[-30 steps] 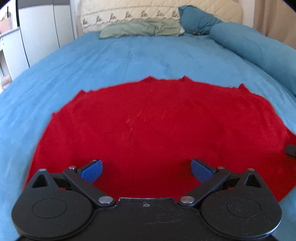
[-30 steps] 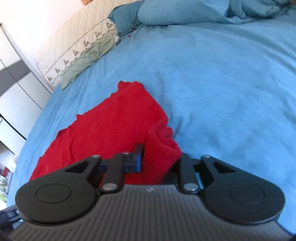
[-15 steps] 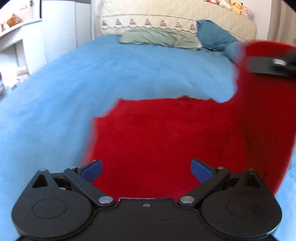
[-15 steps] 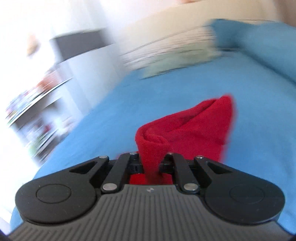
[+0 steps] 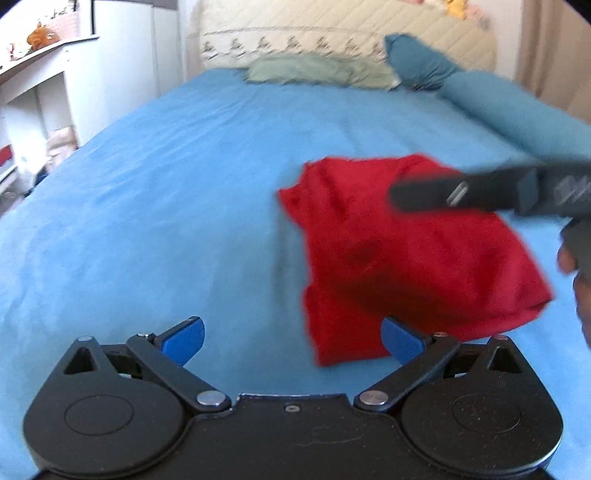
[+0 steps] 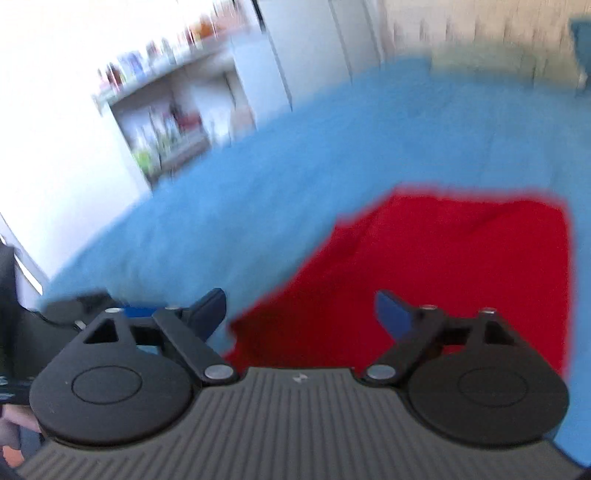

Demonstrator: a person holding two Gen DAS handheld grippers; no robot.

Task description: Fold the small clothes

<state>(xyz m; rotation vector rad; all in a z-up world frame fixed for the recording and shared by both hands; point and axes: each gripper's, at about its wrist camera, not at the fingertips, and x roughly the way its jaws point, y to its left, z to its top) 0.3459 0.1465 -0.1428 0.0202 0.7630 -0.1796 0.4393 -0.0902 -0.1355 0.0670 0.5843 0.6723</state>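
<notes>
Right gripper: jaws opening, nothing between, blurred | left gripper: wide, empty | red cloth folded on bed, partly hidden

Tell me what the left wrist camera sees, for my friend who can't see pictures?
A soft red knitted garment, folded over, lies on a bright blue bedspread. The left gripper shows at the bottom with its blue-tipped fingers wide apart and nothing between them, while the black right gripper reaches in blurred above the cloth. Pillows lie by the cream quilted headboard.
</notes>
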